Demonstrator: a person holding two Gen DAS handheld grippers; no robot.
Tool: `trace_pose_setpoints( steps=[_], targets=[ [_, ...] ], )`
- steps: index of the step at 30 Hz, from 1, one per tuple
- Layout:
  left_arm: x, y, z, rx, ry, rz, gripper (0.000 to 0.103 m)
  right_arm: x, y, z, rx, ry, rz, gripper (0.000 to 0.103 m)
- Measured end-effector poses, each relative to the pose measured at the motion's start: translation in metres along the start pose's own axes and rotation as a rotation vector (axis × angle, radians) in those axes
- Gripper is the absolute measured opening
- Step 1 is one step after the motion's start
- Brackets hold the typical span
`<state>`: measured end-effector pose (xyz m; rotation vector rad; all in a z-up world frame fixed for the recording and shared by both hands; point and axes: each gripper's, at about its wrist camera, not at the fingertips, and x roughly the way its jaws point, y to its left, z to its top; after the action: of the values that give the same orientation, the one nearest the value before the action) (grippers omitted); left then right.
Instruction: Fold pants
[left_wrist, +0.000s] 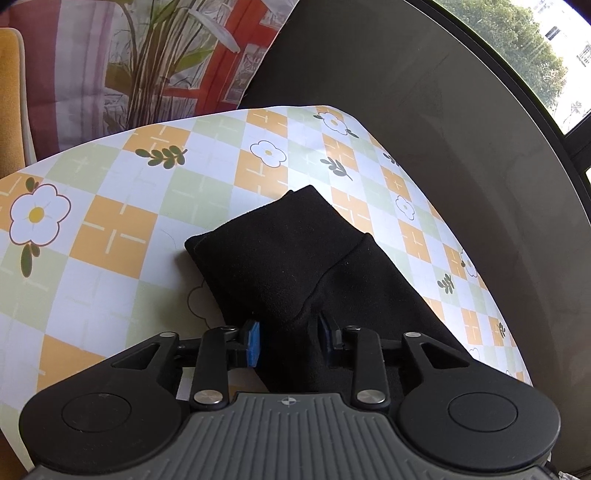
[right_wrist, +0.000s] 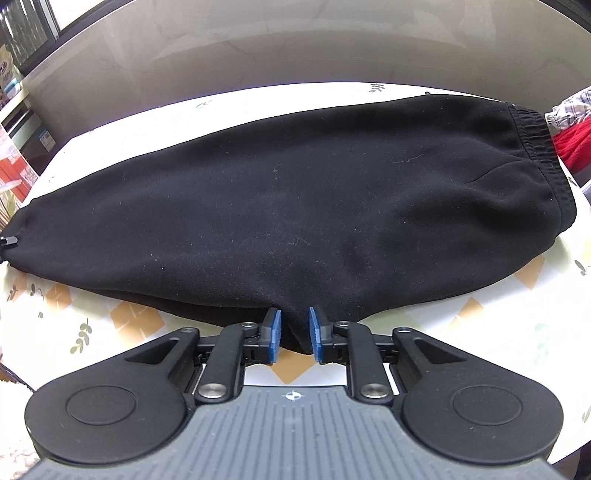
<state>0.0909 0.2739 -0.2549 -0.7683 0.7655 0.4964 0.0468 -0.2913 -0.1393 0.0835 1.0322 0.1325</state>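
While the black pants (right_wrist: 295, 206) lie flat on the flowery table (left_wrist: 110, 229), they stretch sideways across the right gripper (right_wrist: 294, 334), waistband off to its right. Its blue pads (right_wrist: 274, 332) sit a little apart with the near edge between them. The left gripper (left_wrist: 290, 343) has cloth between its partly open fingers, near the leg ends.

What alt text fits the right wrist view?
Black pants lie folded lengthwise across a floral checked tablecloth, waistband to the right. The right gripper, jaws slightly apart, straddles the pants' near edge.
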Motion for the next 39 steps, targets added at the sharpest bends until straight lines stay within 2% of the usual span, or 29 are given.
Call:
trace_pose_setpoints(
  steps=[1,2,3,4,8,11,14,19,23,27,30,32,34,39],
  targets=[
    [-0.006,0.001,0.0,-0.009,-0.016,0.005,0.054,-0.004,-0.001,0.001,0.004,-0.011,0.009,0.021],
    [-0.012,0.002,0.001,-0.014,-0.032,0.008,0.057,-0.007,-0.002,0.002,0.004,-0.022,0.012,0.026],
    [-0.016,0.002,0.001,-0.013,-0.042,0.008,0.057,-0.01,-0.002,0.003,0.0,-0.033,0.011,0.031],
    [-0.019,0.002,0.002,-0.013,-0.046,0.007,0.058,-0.013,-0.002,0.004,-0.006,-0.043,0.01,0.032],
    [-0.019,0.006,0.0,-0.041,-0.027,0.023,0.059,-0.019,-0.002,0.011,-0.02,-0.083,0.007,0.033],
    [-0.018,0.008,-0.003,-0.049,-0.021,0.042,0.059,-0.009,-0.005,0.022,0.027,-0.114,0.025,0.033],
    [-0.017,0.008,-0.005,-0.051,-0.013,0.049,0.059,0.017,0.0,0.03,0.037,-0.102,0.02,0.033],
    [-0.017,0.015,-0.006,-0.096,-0.006,0.054,0.062,0.052,0.013,0.015,-0.08,0.042,-0.025,0.033],
    [-0.015,0.026,-0.01,-0.151,0.014,0.031,0.063,0.057,0.023,0.005,-0.169,0.052,-0.064,0.033],
    [-0.011,0.031,-0.011,-0.193,0.006,0.024,0.063,0.058,0.018,0.015,-0.114,0.072,-0.04,0.034],
    [-0.006,0.038,-0.009,-0.287,-0.002,-0.043,0.063,0.05,0.014,0.021,-0.072,0.032,-0.013,0.034],
    [-0.001,0.04,-0.007,-0.313,-0.005,-0.038,0.063,0.044,0.011,0.024,-0.048,0.007,-0.006,0.034],
    [0.002,0.042,-0.005,-0.308,-0.034,-0.006,0.063,0.039,0.011,0.026,-0.033,-0.016,-0.006,0.034],
    [0.01,0.037,0.005,-0.26,-0.075,0.008,0.063,0.034,0.012,0.036,-0.015,-0.057,0.006,0.034]
  ],
)
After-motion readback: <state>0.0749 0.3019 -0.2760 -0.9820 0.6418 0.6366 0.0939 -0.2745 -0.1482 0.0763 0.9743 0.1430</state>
